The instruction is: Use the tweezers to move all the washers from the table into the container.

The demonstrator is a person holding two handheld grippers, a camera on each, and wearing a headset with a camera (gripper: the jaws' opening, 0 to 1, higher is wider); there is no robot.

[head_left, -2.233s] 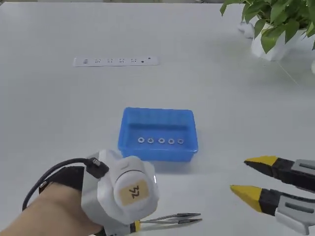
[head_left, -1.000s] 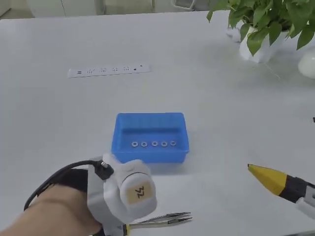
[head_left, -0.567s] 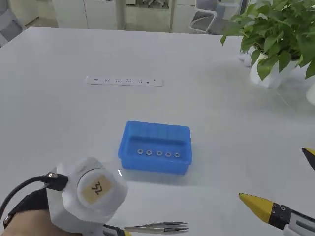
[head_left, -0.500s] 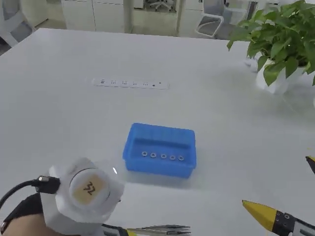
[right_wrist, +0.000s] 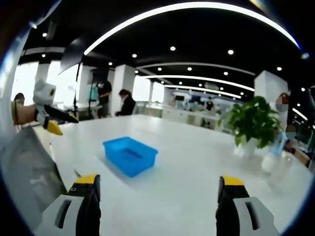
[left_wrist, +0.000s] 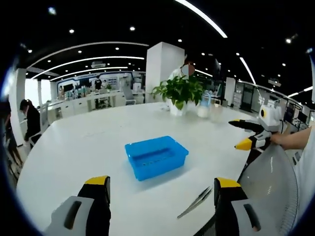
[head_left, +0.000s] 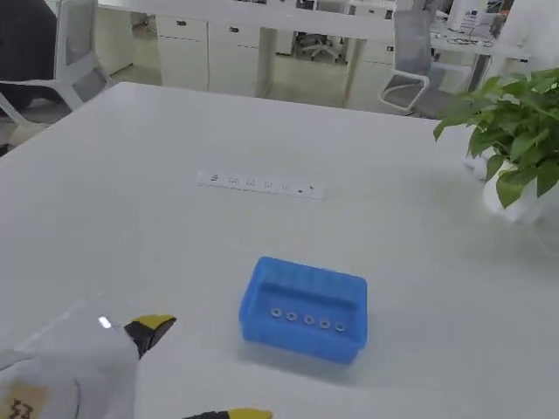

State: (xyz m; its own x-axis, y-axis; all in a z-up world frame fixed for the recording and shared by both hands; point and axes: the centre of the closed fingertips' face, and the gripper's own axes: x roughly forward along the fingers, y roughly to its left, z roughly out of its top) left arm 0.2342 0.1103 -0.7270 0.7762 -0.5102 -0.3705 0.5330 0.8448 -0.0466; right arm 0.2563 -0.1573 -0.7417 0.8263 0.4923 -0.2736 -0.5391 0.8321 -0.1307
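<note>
Open tabletop [head_left: 131,227] around container [head_left: 297,342]; power strip [head_left: 260,184], plant [head_left: 515,140] seemingly well apart

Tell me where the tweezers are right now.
In the left gripper view, the tweezers lie on the white table at lower right, between the blue container and the open left tongs.

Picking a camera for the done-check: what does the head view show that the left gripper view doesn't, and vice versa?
Head view adds: five washers in a row inside the container, and a power strip beyond it.
Left gripper view adds: tweezers lying free on the table beside the container, the right gripper held open off to the side, and the left gripper with its jaws apart.
Both share: the blue container, the plant, the white table.
</note>
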